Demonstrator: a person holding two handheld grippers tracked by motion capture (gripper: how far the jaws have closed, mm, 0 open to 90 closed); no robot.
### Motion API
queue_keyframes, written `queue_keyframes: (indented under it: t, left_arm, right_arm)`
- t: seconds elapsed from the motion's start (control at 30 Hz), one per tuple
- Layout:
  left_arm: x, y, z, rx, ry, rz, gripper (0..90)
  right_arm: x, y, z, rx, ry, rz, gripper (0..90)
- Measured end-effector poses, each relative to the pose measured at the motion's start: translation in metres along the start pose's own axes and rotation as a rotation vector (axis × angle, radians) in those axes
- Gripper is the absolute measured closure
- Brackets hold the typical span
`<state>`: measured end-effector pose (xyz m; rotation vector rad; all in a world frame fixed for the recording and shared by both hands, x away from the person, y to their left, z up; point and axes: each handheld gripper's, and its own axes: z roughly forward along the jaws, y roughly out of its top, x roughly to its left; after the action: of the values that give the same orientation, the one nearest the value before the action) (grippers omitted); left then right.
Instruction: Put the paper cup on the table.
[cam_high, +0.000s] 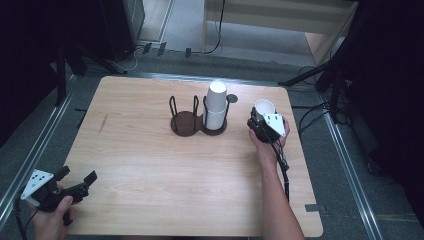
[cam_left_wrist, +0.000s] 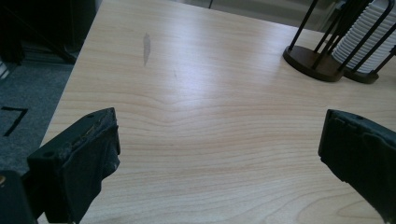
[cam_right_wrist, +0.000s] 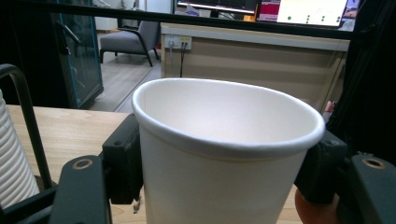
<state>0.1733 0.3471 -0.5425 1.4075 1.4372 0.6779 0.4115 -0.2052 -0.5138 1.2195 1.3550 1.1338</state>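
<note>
Single paper cup (cam_high: 264, 106) held upright at the table's (cam_high: 150, 165) far right, just right of the cup stack (cam_high: 216, 106).
Right gripper (cam_high: 259, 119) clasps the cup's sides; keep pressure light, rim level, to avoid crushing. Left gripper (cam_high: 77, 179) gapes empty, near left.

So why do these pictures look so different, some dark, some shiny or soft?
High view: the table is lit, its surroundings nearly black. Left gripper view: pale glare streaks the wood near the cup holder, and the close jaws look soft. Right gripper view: the paper cup looms large and slightly blurred, with bright screens behind it.
</note>
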Motion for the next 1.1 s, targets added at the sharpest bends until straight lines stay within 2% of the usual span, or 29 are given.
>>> queue_keyframes:
  t: [0.1, 0.23, 0.4, 0.5, 0.63, 0.77, 0.9, 1.0, 1.1]
  left_arm:
    - [0.004, -0.003, 0.001, 0.007, 0.000, -0.002, 0.0]
    - [0.009, -0.003, 0.001, -0.007, -0.005, -0.037, 0.0]
    - [0.007, -0.004, 0.002, -0.001, -0.005, -0.022, 0.0]
    - [0.006, -0.005, 0.003, 0.001, -0.006, -0.012, 0.0]
    - [0.006, -0.005, 0.003, 0.002, -0.005, -0.016, 0.0]
    - [0.007, -0.005, 0.004, 0.003, -0.006, -0.019, 0.0]
    - [0.007, -0.005, 0.004, 0.007, -0.005, -0.017, 0.0]
    - [0.006, -0.005, 0.005, 0.005, -0.005, -0.019, 0.0]
    - [0.006, -0.005, 0.005, 0.005, -0.006, -0.019, 0.0]
  right_arm:
    - [0.003, -0.003, 0.004, 0.010, 0.010, 0.005, 30.1]
    - [0.004, -0.006, 0.009, 0.012, 0.004, -0.005, 30.2]
    - [0.000, -0.011, 0.013, 0.032, 0.003, 0.041, 30.1]
    - [-0.002, -0.013, 0.014, 0.042, -0.003, 0.027, 30.1]
    - [-0.004, -0.014, 0.015, 0.057, -0.007, 0.043, 30.1]
    - [-0.006, -0.016, 0.017, 0.073, -0.014, 0.034, 30.1]
    - [-0.008, -0.020, 0.019, 0.107, -0.026, 0.022, 29.4]
    - [-0.010, -0.022, 0.021, 0.153, -0.036, 0.033, 28.1]
    - [-0.015, -0.022, 0.022, 0.157, -0.026, 0.073, 28.1]
